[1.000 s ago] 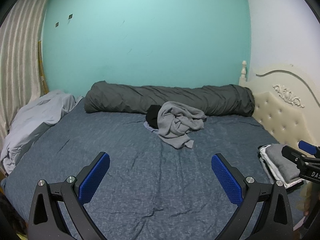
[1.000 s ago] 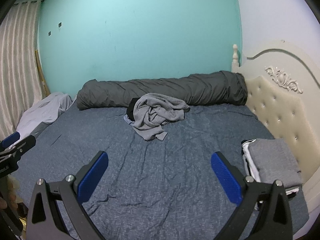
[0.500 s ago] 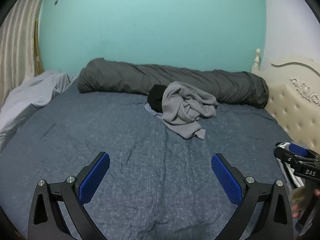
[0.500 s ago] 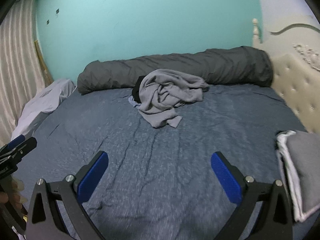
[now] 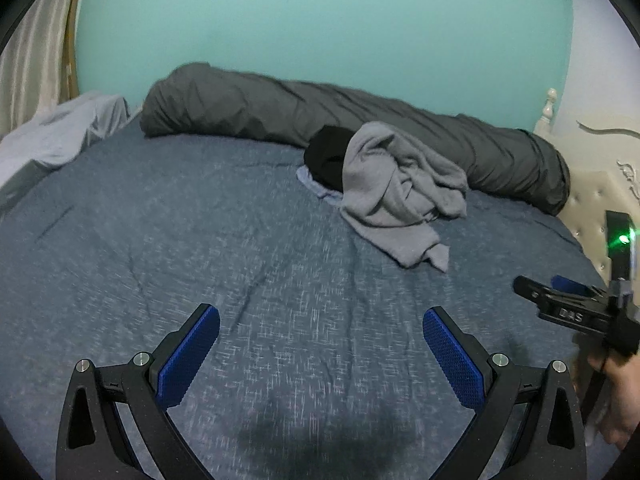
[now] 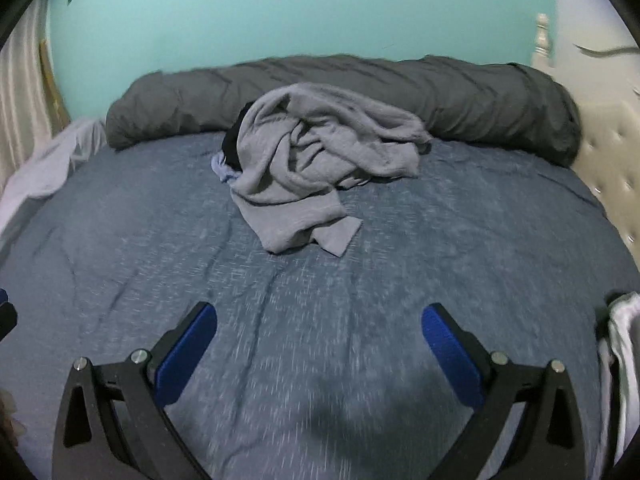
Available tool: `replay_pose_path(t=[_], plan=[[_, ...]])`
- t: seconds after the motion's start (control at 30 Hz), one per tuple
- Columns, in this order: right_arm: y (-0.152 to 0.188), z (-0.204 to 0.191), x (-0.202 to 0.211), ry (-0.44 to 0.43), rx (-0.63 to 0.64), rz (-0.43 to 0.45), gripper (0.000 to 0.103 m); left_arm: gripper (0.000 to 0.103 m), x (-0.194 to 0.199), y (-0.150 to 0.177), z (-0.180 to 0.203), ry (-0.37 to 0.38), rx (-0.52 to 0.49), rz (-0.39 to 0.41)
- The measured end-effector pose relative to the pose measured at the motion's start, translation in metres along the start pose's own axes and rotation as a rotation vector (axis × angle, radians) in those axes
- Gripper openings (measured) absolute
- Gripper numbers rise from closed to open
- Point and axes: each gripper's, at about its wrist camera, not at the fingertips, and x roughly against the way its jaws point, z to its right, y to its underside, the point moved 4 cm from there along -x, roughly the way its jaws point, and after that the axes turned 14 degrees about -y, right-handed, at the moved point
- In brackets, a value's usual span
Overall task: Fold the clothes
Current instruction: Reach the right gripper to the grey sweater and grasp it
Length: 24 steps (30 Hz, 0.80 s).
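Left gripper: spread wide, empty. Right gripper: likewise. Grey garment crumpled mid-bed against dark bolster, covering black item (mostly hidden). Folded stack cut off at right edge; bedsheet blurred.

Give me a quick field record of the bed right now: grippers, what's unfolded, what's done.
left gripper: open, empty, above the bedsheet
right gripper: open, empty, facing the pile
unfolded pile: grey garment crumpled over a black garment, light blue cloth beneath
pile location: against the rolled dark duvet
folded stack: right edge, partly visible
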Motion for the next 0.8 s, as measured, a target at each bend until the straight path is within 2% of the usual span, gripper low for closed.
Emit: replay_pose_path(t=[0.23,0.33,0.4,0.47,0.53,0.6,0.63,0.7,0.73,0.77,0.8], plan=[[-0.021,0.017,-0.092,-0.030,-0.027,-0.037,0.100,0.103,-0.053,0.016,-0.010,0.025,0.034,-0.044],[-0.030,0.019,-0.127,-0.052,-0.040,-0.056,0.094,0.103,-0.067,0.025,-0.016,0.028,0.046,-0.050],[-0.035,0.021,-0.148,-0.064,-0.056,-0.057,0.086,0.103,-0.075,0.031,-0.021,0.033,0.059,-0.061],[-0.040,0.021,-0.172,-0.068,-0.056,-0.074,0.084,0.103,-0.079,0.037,-0.024,0.044,0.068,-0.067],[-0.043,0.022,-0.191,-0.069,-0.054,-0.093,0.075,0.103,-0.082,0.043,-0.025,0.048,0.065,-0.068],[-0.046,0.024,-0.205,-0.076,-0.058,-0.109,0.056,0.103,-0.084,0.048,-0.025,0.057,0.059,-0.069],[-0.047,0.025,-0.211,-0.091,-0.064,-0.119,0.051,0.103,-0.083,0.050,-0.025,0.063,0.056,-0.069],[-0.048,0.026,-0.219,-0.129,-0.074,-0.128,0.017,0.103,-0.081,0.053,-0.025,0.070,0.050,-0.068],[-0.049,0.025,-0.217,-0.126,-0.065,-0.119,0.014,0.103,-0.079,0.054,-0.026,0.072,0.049,-0.063],[-0.048,0.023,-0.212,-0.119,-0.049,-0.106,0.007,0.103,-0.076,0.054,-0.027,0.073,0.049,-0.058],[-0.047,0.020,-0.206,-0.111,-0.031,-0.092,0.007,0.103,-0.073,0.054,-0.027,0.074,0.049,-0.053]])
